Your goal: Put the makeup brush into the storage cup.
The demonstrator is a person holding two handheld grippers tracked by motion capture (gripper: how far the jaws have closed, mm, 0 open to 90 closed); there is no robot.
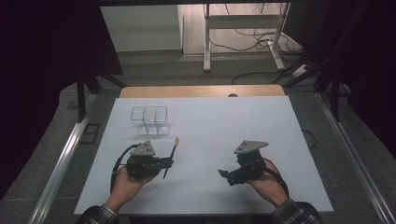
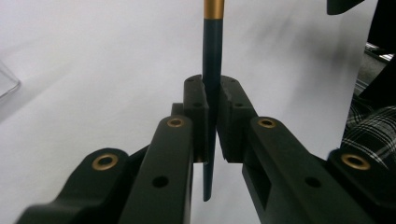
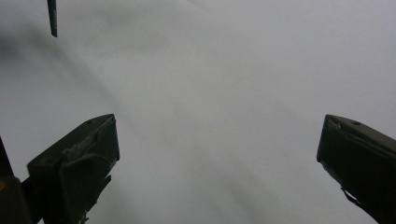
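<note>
Nearest the camera, at the bottom of the high view, your two hands come in over the edge of the white counter [image 1: 210, 130]. Your left claw [image 1: 166, 164], lower left of centre, is clamped on a slim dark pencil [image 1: 171, 158] with a gold band near its upper end. In the left gripper view the shaft [image 2: 212, 70] stands straight up between the closed pads, its lower tip poking out below them. Your right claw [image 1: 225, 174], lower right of centre, stands wide with nothing between its jaws; in the right gripper view bare counter lies ahead of it.

Farther up, in the upper left of the counter, stands a clear holder [image 1: 150, 120] with divided compartments, apparently empty.

You seem to be at the carrying step: pencil gripped and off the surface, not yet delivered. The likely next move calls for carrying it up the frame to the holder, lining the lower tip over one compartment, then releasing.
</note>
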